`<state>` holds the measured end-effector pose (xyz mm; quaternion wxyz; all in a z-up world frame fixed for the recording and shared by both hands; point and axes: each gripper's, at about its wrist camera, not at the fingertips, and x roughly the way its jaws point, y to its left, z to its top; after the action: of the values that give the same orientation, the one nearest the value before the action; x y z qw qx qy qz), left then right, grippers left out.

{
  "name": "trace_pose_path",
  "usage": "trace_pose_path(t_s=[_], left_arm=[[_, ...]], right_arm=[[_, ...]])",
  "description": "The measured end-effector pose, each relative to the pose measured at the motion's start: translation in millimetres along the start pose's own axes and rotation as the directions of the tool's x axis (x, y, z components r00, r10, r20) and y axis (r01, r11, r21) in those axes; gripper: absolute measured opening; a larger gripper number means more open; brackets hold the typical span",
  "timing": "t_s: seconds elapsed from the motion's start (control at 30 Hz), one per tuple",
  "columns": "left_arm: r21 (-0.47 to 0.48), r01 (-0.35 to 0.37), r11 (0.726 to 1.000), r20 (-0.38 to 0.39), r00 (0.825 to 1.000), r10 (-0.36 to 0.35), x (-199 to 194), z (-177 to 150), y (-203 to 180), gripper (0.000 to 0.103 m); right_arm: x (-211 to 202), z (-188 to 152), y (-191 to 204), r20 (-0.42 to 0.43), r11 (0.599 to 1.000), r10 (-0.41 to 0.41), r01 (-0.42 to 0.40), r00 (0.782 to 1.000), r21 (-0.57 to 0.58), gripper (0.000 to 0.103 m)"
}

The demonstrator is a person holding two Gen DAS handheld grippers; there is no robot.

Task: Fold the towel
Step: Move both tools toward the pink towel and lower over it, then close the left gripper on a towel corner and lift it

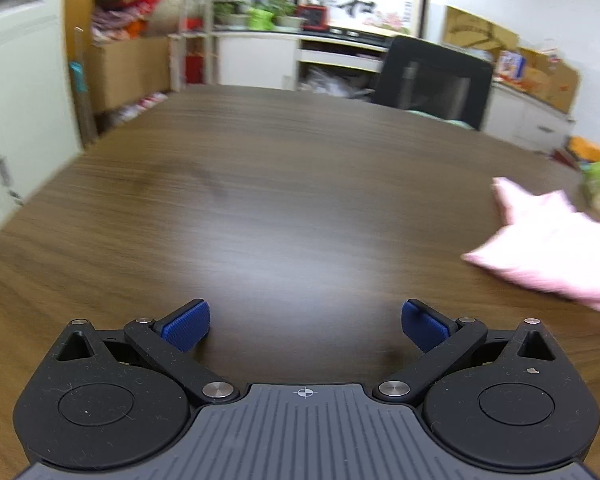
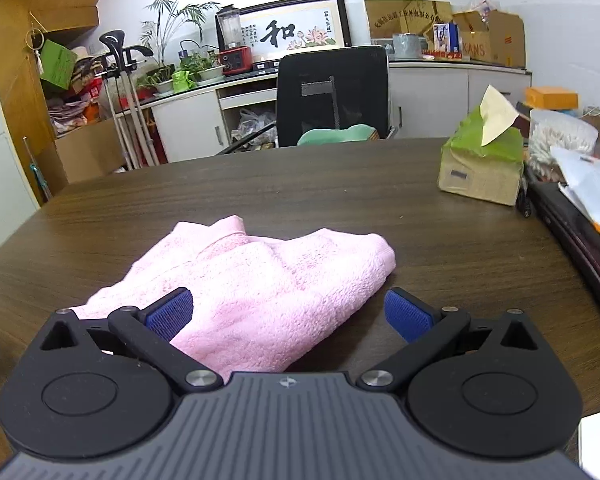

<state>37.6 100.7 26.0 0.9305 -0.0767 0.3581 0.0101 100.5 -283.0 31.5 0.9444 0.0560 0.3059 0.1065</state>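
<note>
Right wrist view: pink towel (image 2: 256, 292) lies crumpled and loosely bunched on the dark wood desk (image 2: 440, 224), directly ahead of the right gripper (image 2: 288, 314). Its blue fingers (image 2: 170, 315) are spread wide above the cloth, gripping nothing. Left gripper (image 1: 305, 326) hovers over bare desk, fingers wide, towel at its right.

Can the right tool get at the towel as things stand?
Probably yes: the right tool is open just above the pink towel, which lies crumpled on the table with nothing between them.
</note>
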Motion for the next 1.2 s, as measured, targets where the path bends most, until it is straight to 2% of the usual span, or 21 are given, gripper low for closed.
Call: trace_pose_path(t_s=[0.13, 0.27, 0.43, 0.7, 0.87, 1.03, 1.2], left_arm=[[0.012, 0.044, 0.999, -0.020, 0.999, -0.044, 6, 14, -32, 0.103], [-0.034, 0.106, 0.994, -0.061, 0.992, -0.108, 21, 27, -65, 0.103], [-0.099, 0.146, 0.984, -0.103, 0.982, -0.156, 37, 31, -82, 0.103], [-0.193, 0.231, 0.954, -0.122, 0.959, -0.257, 60, 26, -86, 0.103], [-0.201, 0.276, 0.940, -0.105, 0.948, -0.301, 60, 27, -91, 0.102], [-0.191, 0.284, 0.940, -0.087, 0.949, -0.304, 60, 26, -91, 0.092], [-0.218, 0.291, 0.932, -0.065, 0.948, -0.311, 59, 26, -85, 0.087]], right_arm=[[-5, -4, 7, 0.010, 0.999, -0.011, 0.011, 1.000, -0.031, 0.103], [-3, -8, 9, 0.013, 0.998, -0.032, 0.032, 0.999, -0.062, 0.103], [-4, -9, 13, 0.016, 0.996, -0.033, 0.034, 0.999, -0.084, 0.103], [-10, -8, 18, 0.034, 0.995, -0.022, 0.025, 0.999, -0.102, 0.103], [-15, -6, 20, 0.046, 0.992, -0.031, 0.036, 0.998, -0.120, 0.103], [-18, -4, 16, 0.055, 0.994, -0.036, 0.041, 0.998, -0.100, 0.103], [-14, -3, 12, 0.045, 0.996, -0.044, 0.048, 0.998, -0.078, 0.103]])
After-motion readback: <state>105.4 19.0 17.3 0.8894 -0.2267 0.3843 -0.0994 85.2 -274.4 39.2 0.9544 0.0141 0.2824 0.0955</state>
